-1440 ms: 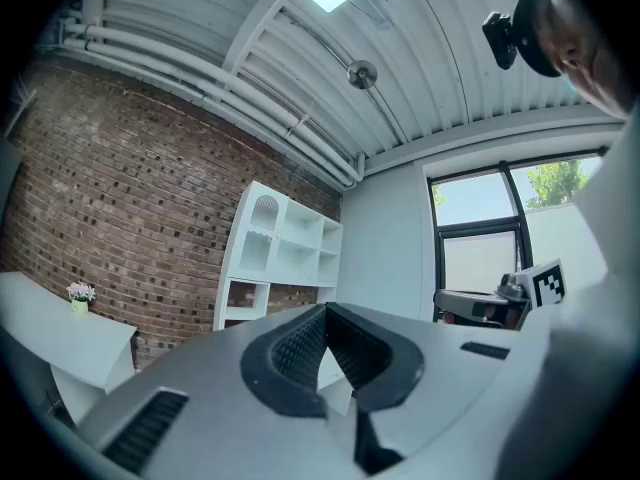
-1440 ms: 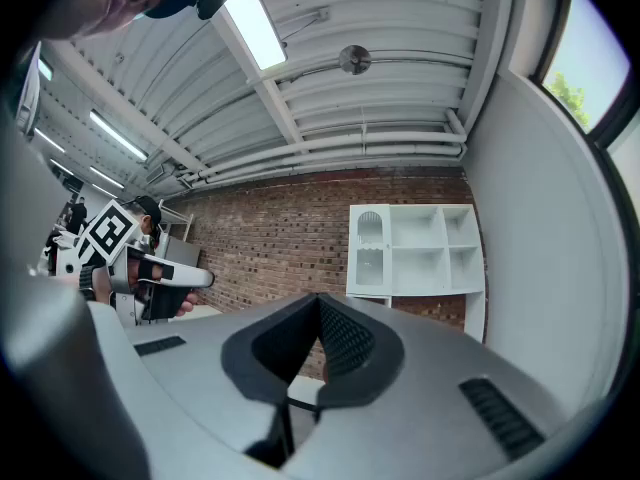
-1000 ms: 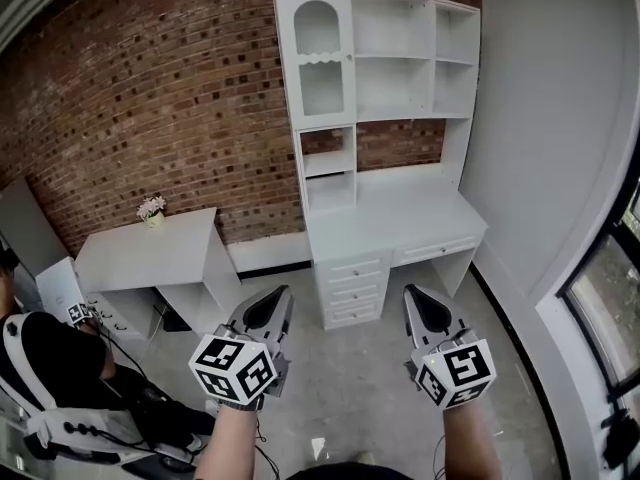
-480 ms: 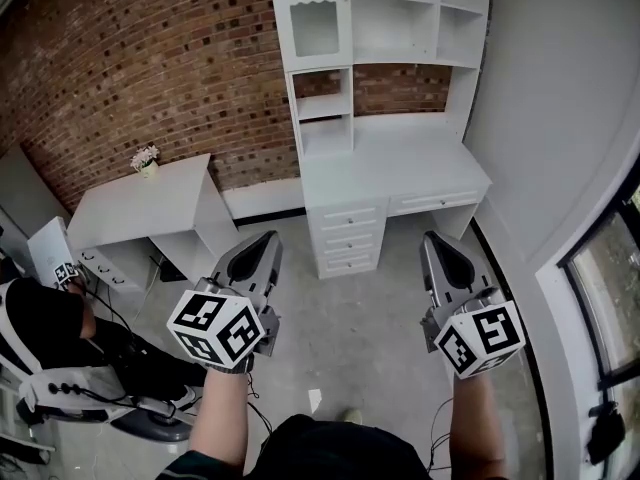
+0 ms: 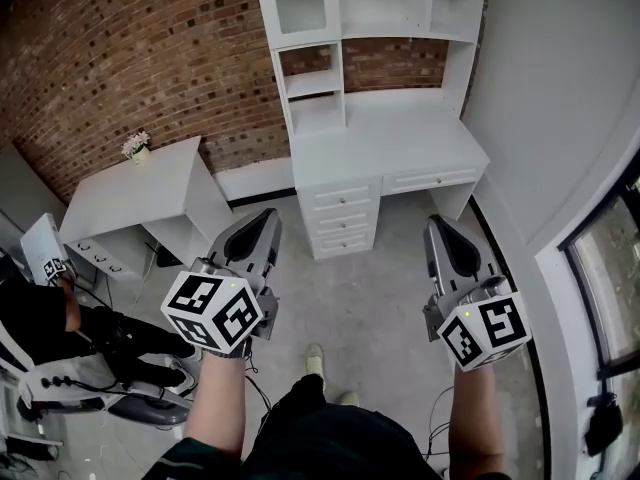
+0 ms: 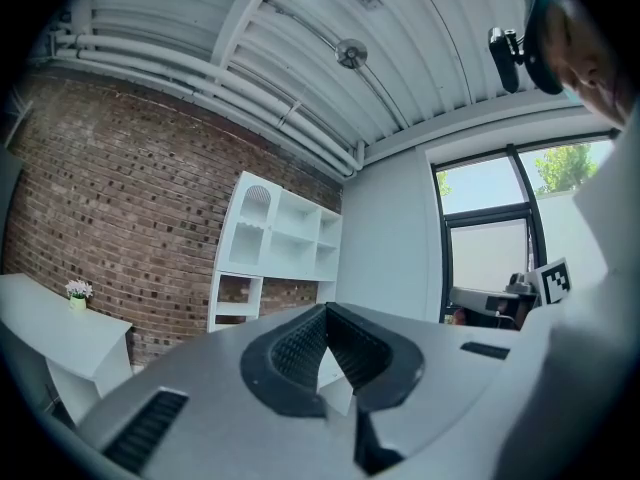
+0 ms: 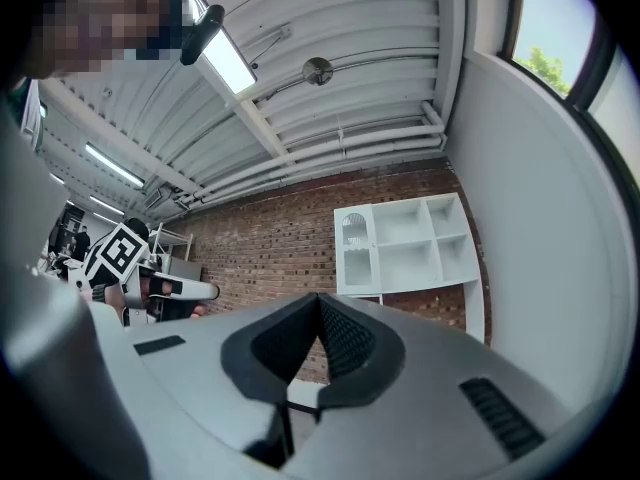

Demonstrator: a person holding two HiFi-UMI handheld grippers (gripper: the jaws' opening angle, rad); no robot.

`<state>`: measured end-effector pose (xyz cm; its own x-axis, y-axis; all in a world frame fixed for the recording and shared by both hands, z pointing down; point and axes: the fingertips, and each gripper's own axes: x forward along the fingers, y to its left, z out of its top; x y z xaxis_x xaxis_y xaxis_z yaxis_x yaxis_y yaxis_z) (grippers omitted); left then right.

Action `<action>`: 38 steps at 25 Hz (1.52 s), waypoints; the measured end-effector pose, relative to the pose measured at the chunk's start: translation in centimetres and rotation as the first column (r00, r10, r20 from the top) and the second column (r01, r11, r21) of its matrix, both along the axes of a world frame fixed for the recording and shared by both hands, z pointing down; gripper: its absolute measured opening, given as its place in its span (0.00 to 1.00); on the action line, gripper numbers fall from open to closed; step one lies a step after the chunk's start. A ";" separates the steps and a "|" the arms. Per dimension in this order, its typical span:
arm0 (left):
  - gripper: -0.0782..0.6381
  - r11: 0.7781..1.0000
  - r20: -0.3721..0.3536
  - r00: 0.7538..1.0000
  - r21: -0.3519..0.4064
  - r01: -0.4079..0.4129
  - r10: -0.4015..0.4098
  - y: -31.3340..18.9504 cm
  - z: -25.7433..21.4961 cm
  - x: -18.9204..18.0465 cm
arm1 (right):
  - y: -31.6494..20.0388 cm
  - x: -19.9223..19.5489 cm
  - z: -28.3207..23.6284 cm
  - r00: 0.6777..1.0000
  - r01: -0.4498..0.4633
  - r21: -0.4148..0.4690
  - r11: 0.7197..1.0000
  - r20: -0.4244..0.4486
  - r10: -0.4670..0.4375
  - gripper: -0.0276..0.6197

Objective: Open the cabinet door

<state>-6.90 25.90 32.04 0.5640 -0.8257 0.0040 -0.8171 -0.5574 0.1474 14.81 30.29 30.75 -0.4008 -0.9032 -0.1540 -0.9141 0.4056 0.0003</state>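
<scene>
The white hutch desk [image 5: 385,143] stands against the brick wall. Its tall cabinet door with glass panes [image 5: 300,3] is at the hutch's upper left and is closed; the top of it is cut off in the head view. The same door [image 6: 255,226] shows far ahead in the left gripper view, and the door [image 7: 354,253] also shows in the right gripper view. My left gripper [image 5: 265,216] and right gripper [image 5: 436,223] are held level over the floor, well short of the desk. Both are shut and hold nothing: left gripper [image 6: 325,306], right gripper [image 7: 318,296].
A low white side desk [image 5: 150,200] with a small flower pot [image 5: 135,146] stands to the left. A seated person [image 5: 40,318] with another marker cube is at the far left. A grey wall [image 5: 560,98] and a window [image 5: 612,288] run along the right. Three drawers [image 5: 340,218] face me.
Both grippers have travelled forward toward the desk while staying shut. The head view has tipped down, so the hutch now sits higher in the frame and its top is cut off.
</scene>
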 end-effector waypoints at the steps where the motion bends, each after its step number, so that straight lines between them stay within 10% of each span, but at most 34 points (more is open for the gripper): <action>1: 0.11 1.000 0.000 1.000 -0.002 -0.005 0.005 -0.4 0.1 0.3 | -0.3 0.2 0.0 1.000 -0.004 -0.001 1.000 -0.001 0.004 0.05; 38: 0.11 0.997 -0.061 0.996 -0.030 -0.065 0.063 -41.3 4.4 -7.7 | -41.2 -12.2 3.6 0.998 -0.004 -0.047 0.999 -0.064 0.001 0.05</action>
